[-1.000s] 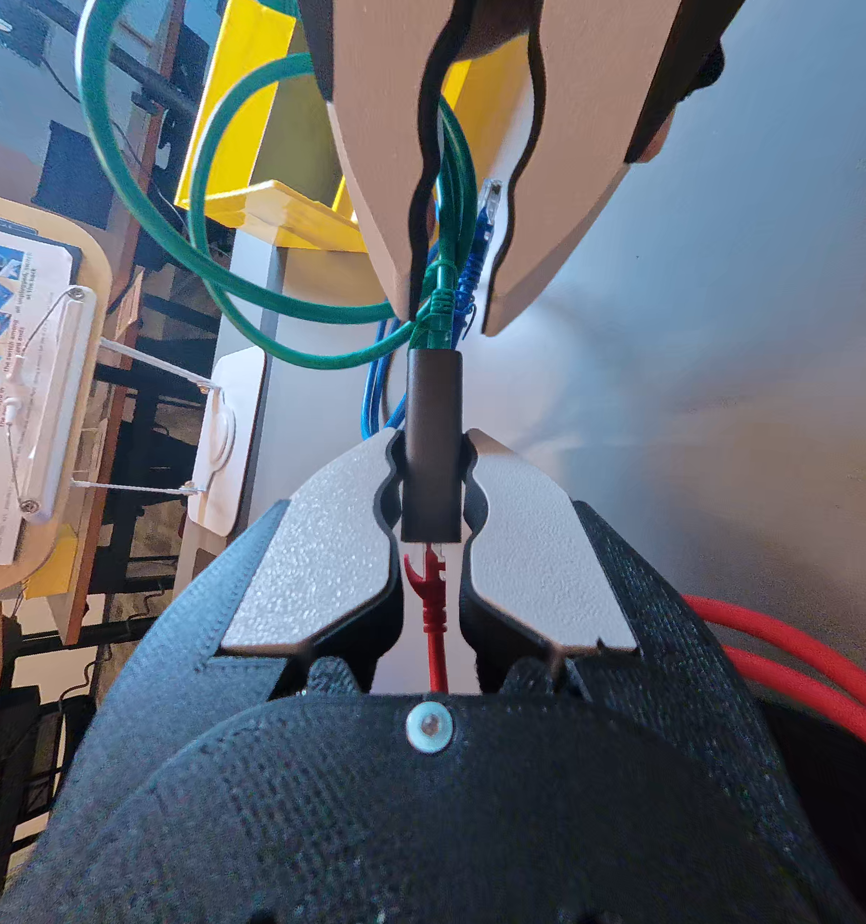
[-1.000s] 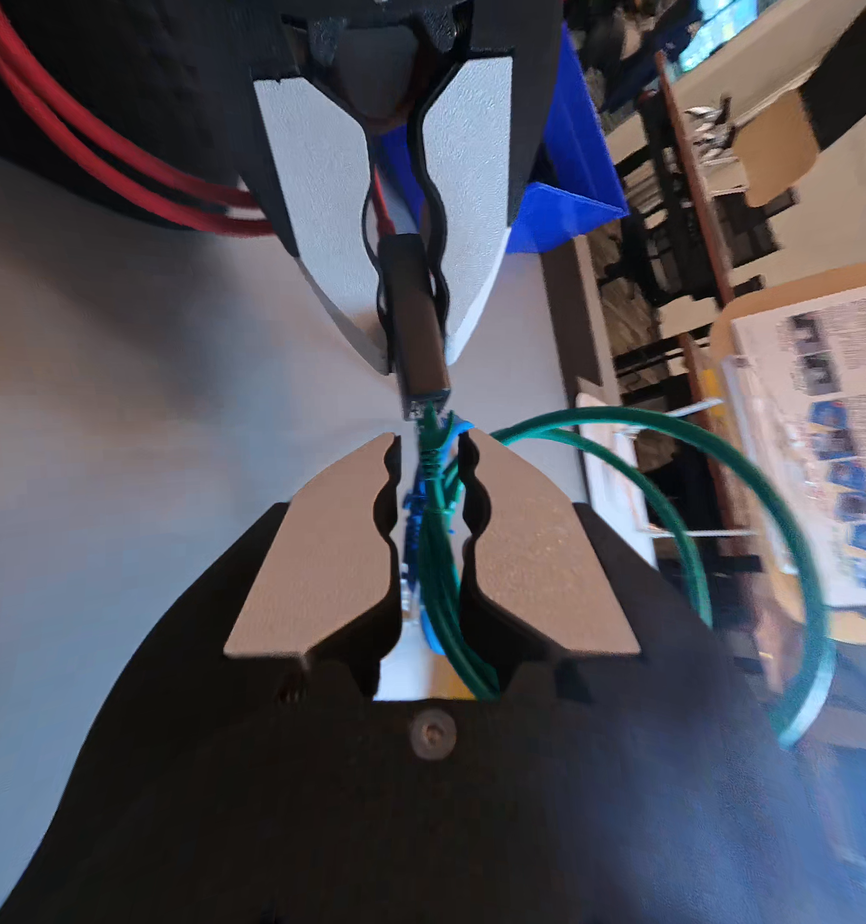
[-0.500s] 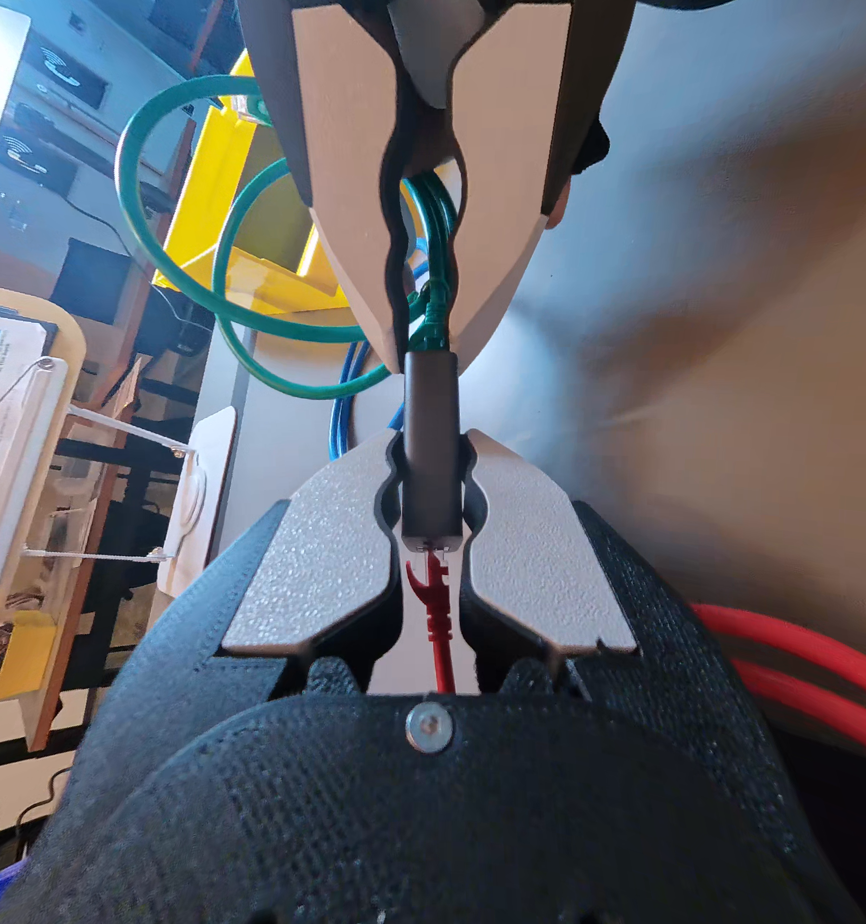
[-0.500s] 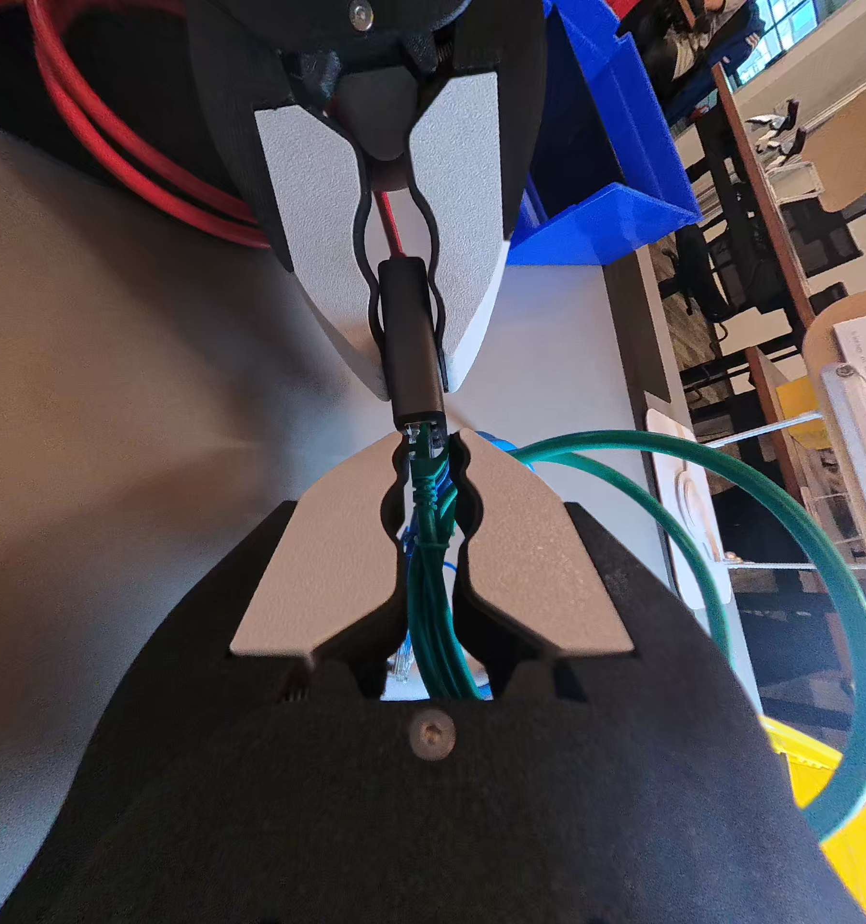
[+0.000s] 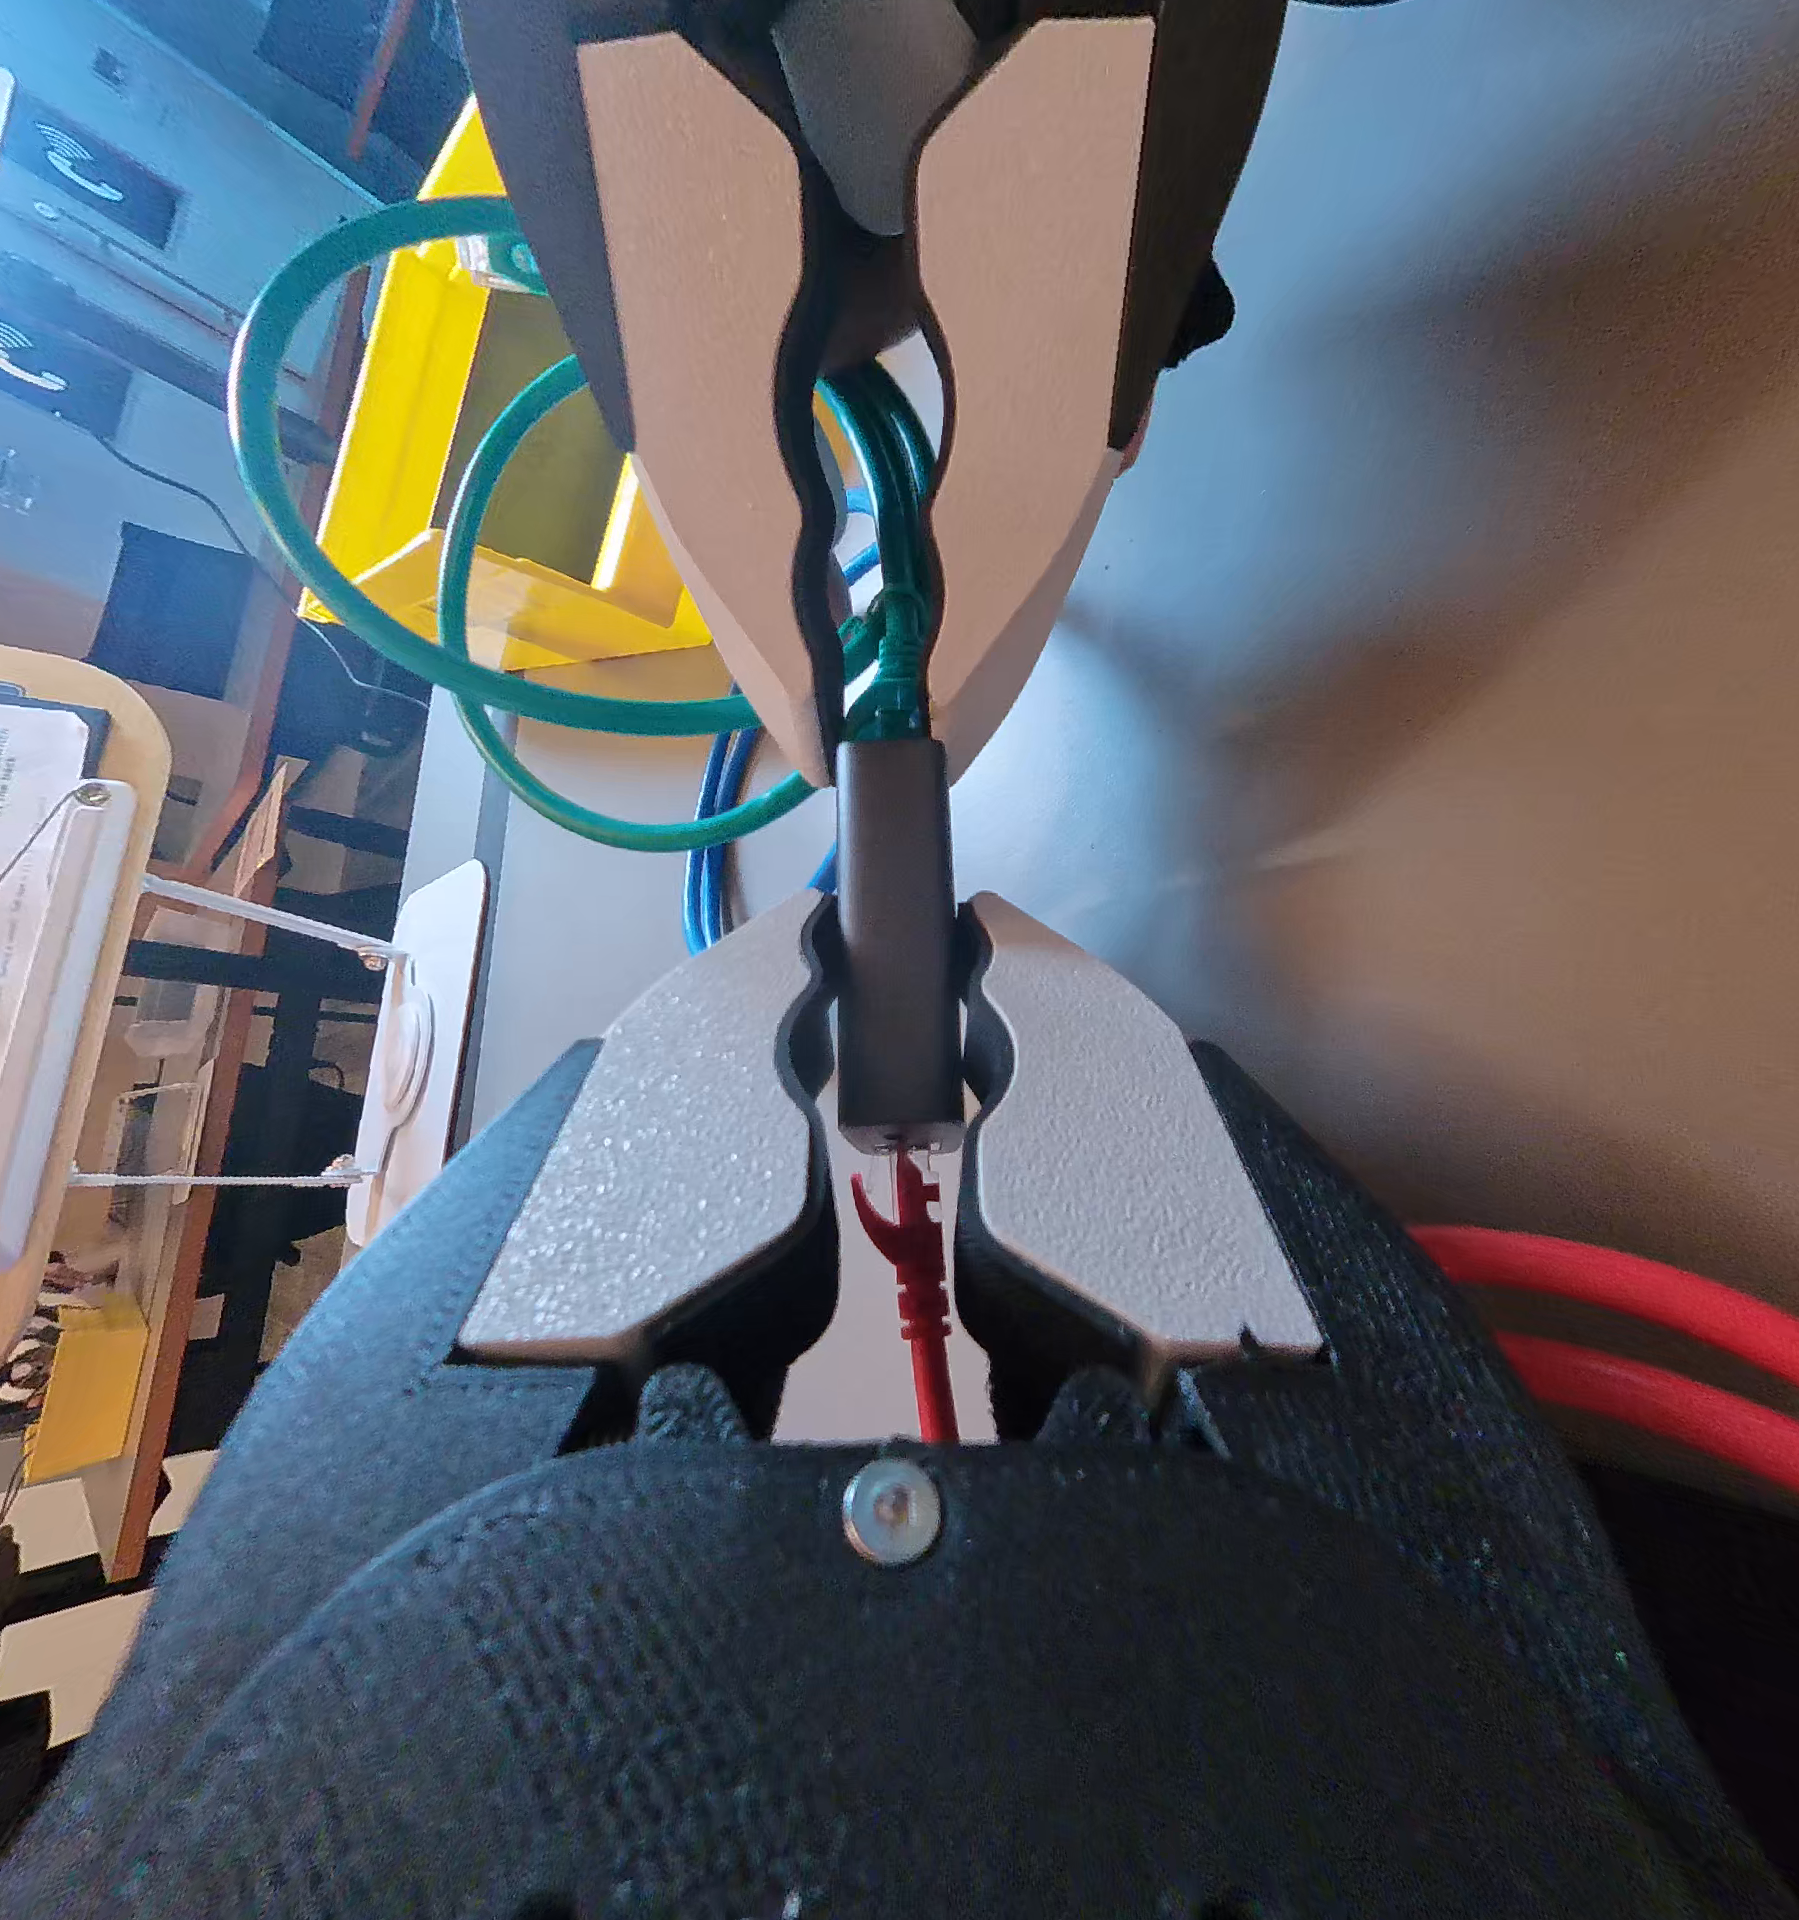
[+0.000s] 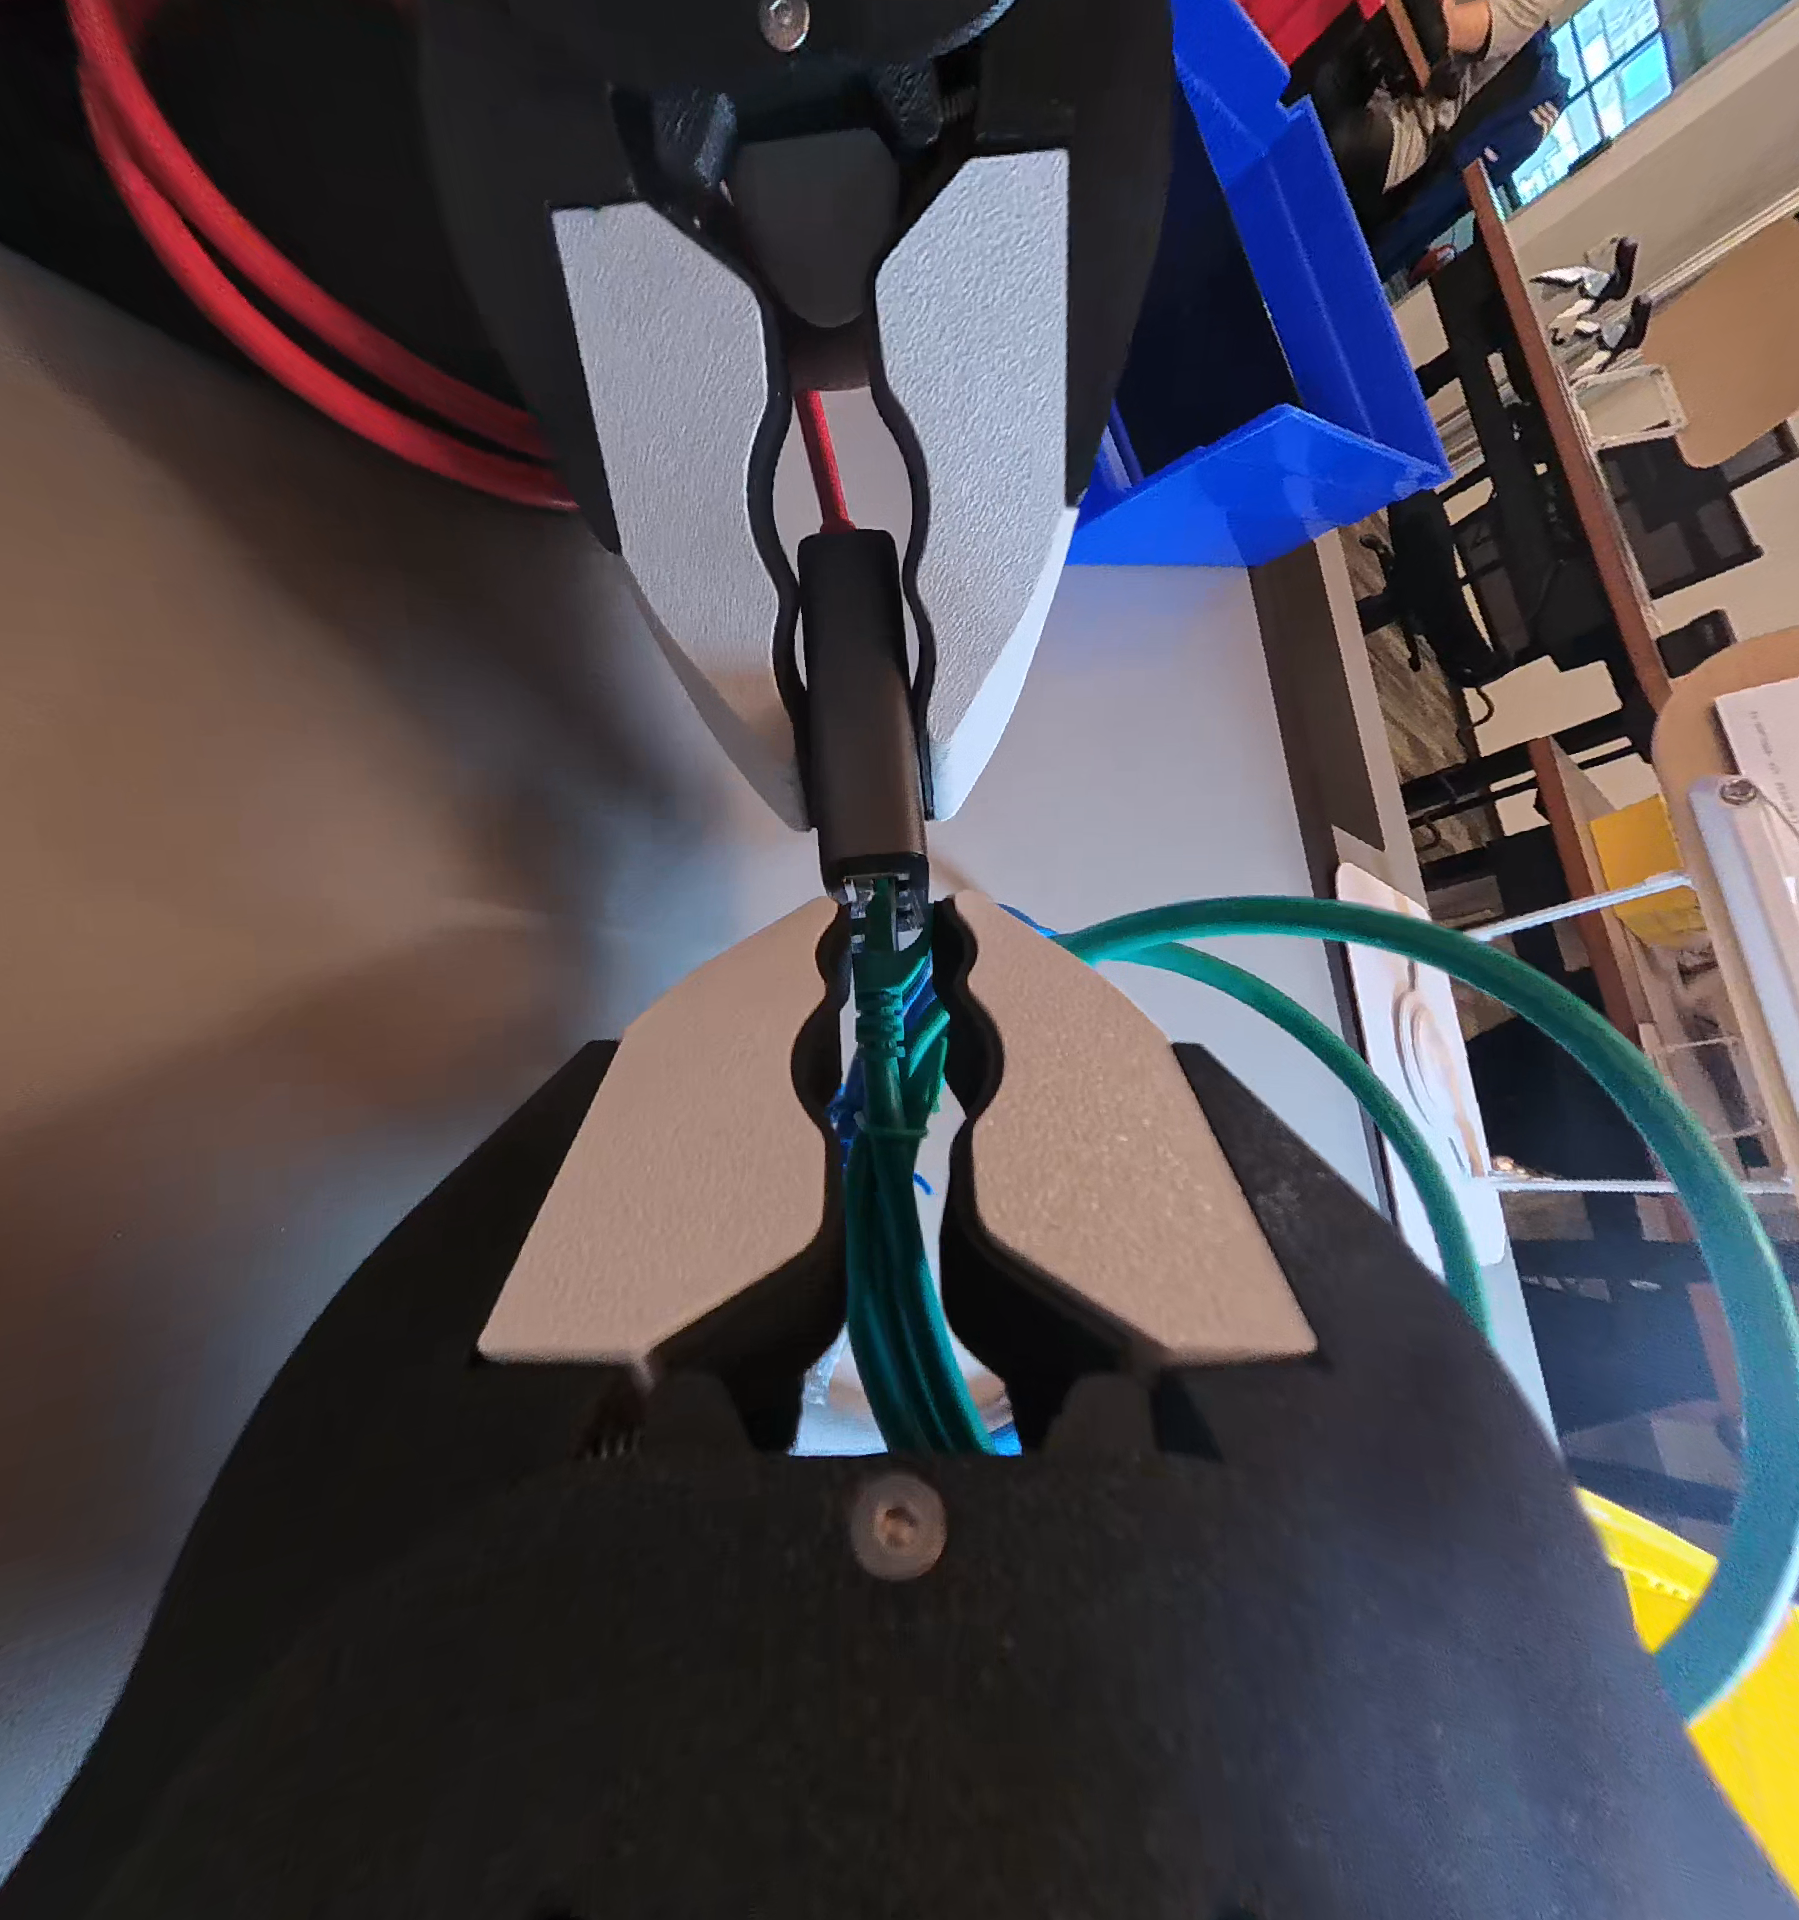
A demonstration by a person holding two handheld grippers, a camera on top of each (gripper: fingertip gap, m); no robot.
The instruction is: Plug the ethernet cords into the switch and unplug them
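My left gripper (image 5: 900, 906) is shut on a small black switch block (image 5: 895, 966) and holds it above the pale table. A red cord (image 5: 916, 1278) is plugged into the block's near end. My right gripper (image 6: 890, 912) faces it and is shut on the plug of a green cord (image 6: 879, 982). The plug's tip sits at the mouth of the block's (image 6: 859, 707) other end. The left gripper (image 6: 864, 816) shows opposite in the right wrist view, and the right gripper (image 5: 879, 753) in the left wrist view.
Green cord loops (image 6: 1497, 997) hang to one side, with a blue cord (image 5: 708, 831) beneath them. Red cord loops (image 5: 1653, 1340) trail behind my left gripper. A yellow bin (image 5: 427, 416) and a blue bin (image 6: 1290, 416) stand at the table's ends. A table edge (image 6: 1310, 779) and chairs lie beyond. The grippers are tip to tip, or close to it.
My right gripper has closed on the green plug and moved toward the block, bringing the plug's tip up to its open end. My left gripper has kept its hold.
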